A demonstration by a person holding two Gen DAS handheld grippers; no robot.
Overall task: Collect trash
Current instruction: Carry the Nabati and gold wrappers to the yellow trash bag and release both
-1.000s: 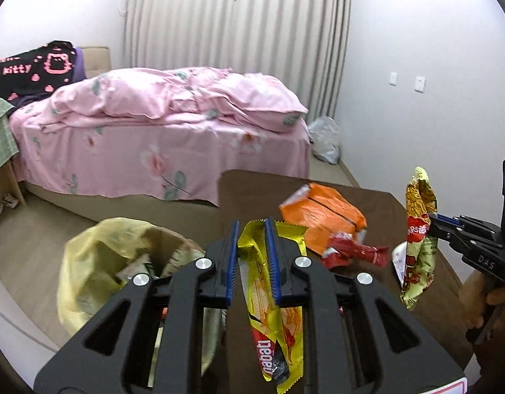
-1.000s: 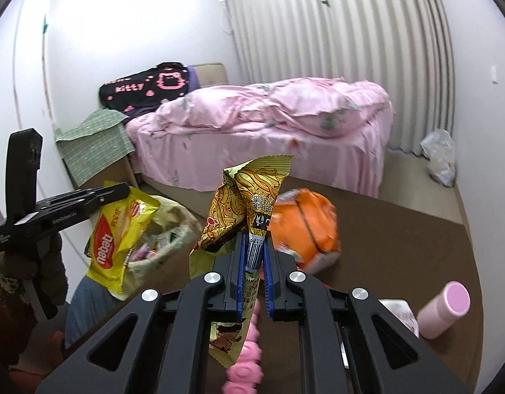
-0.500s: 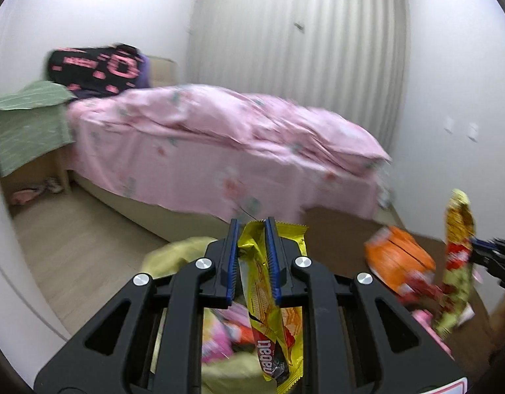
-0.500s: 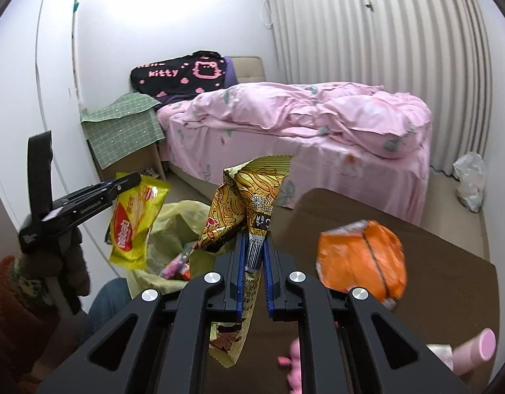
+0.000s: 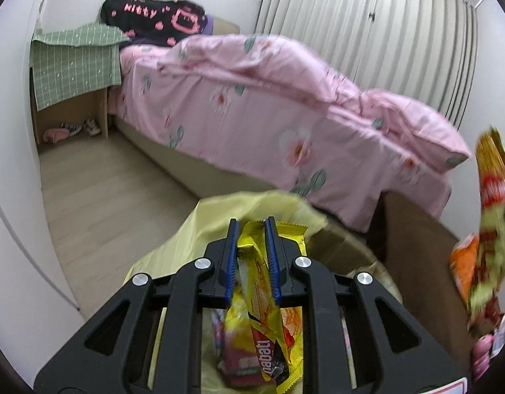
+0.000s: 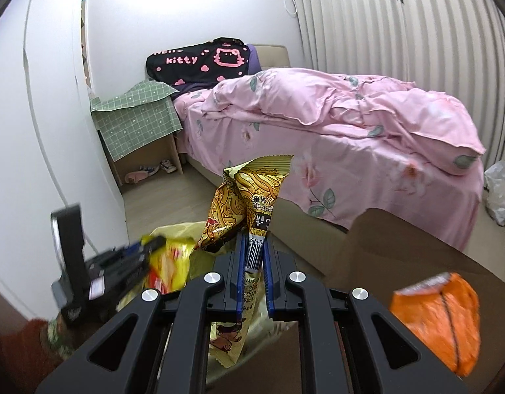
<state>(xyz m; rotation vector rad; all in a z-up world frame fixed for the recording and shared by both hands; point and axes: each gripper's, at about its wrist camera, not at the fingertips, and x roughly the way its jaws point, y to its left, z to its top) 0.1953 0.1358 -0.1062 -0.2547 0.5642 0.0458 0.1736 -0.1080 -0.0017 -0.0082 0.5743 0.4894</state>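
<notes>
Two wrappers: we pinch the yellow wrapper [image 5: 257, 290] in our left gripper [image 5: 251, 229] at the bottom middle, above one yellow bag [image 5: 219, 216]; our right gripper [image 6: 253, 241] pinches the noodle wrapper [image 6: 249, 203] mid-frame.

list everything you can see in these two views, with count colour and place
yellow nabati wafer wrapper: 1, yellow and red, clamped in left claw above the bag
gold noodle snack packet: 1, gold and brown, clamped in right claw
yellow plastic trash bag: 1, pale yellow, open on the floor beside the table
orange crinkled snack bag: 1, orange, on the table
brown table: 1, dark brown, in front of the bed
bed with pink floral duvet: 1, pink, behind
green checked cloth: 1, green, draped over the bedside stand
left claw: 1, black with blue pads, shut
right claw: 1, black with blue pads, shut
</notes>
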